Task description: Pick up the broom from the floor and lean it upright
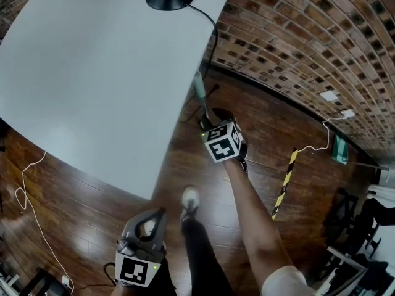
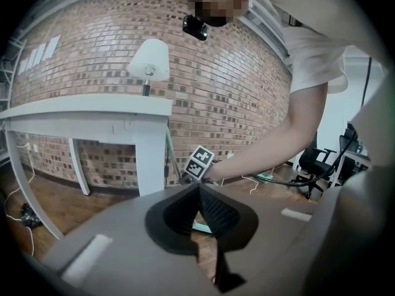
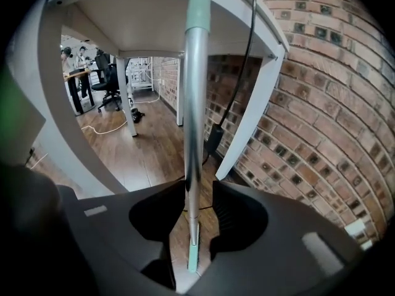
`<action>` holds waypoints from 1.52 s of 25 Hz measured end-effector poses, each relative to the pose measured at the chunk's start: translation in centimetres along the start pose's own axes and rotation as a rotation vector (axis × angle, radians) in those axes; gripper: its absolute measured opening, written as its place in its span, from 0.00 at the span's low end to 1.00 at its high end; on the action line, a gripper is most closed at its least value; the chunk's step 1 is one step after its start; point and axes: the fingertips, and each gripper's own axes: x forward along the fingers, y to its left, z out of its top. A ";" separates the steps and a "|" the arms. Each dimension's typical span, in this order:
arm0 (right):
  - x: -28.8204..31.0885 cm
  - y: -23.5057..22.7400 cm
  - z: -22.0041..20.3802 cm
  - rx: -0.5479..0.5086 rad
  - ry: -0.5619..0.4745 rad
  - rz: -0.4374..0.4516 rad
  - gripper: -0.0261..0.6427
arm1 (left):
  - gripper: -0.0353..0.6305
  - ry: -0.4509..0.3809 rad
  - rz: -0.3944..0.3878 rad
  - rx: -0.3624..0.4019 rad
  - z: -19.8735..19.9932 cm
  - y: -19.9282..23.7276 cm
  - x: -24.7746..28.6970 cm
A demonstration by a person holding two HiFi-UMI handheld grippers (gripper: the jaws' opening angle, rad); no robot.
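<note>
The broom [image 3: 192, 134] stands upright, its metal handle leaning against the edge of the white tabletop [image 1: 92, 73], close to the brick wall [image 1: 296, 36]. The right hand-held gripper [image 3: 200, 193] has its jaws spread. The handle runs between them with a clear gap on its right side, so it is not clamped. The left hand-held gripper [image 2: 199, 189], low and well apart from the broom, is closed and empty.

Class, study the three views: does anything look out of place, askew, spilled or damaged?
Nothing spilled or broken. The broom stands nearly upright, its handle against the edge of the white table, between the open jaws of the right gripper. Only oddity: a yellow-and-black striped strip lying on the wooden floor.
</note>
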 end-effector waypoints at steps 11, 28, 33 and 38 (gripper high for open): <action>-5.4 0.2 -2.4 0.044 -0.041 -0.010 0.26 | 0.05 -0.021 -0.053 0.020 1.2 -1.9 0.1; -34.1 3.1 -0.9 0.272 -0.314 -0.321 0.06 | 0.05 -0.183 0.061 -0.090 10.9 0.3 -6.9; -47.3 6.8 2.6 0.260 -0.405 -0.396 0.06 | 0.05 -0.260 0.036 -0.016 17.1 -0.1 -14.0; -58.0 8.3 7.5 0.345 -0.556 -0.455 0.06 | 0.05 -0.297 0.023 0.030 22.8 -0.4 -21.0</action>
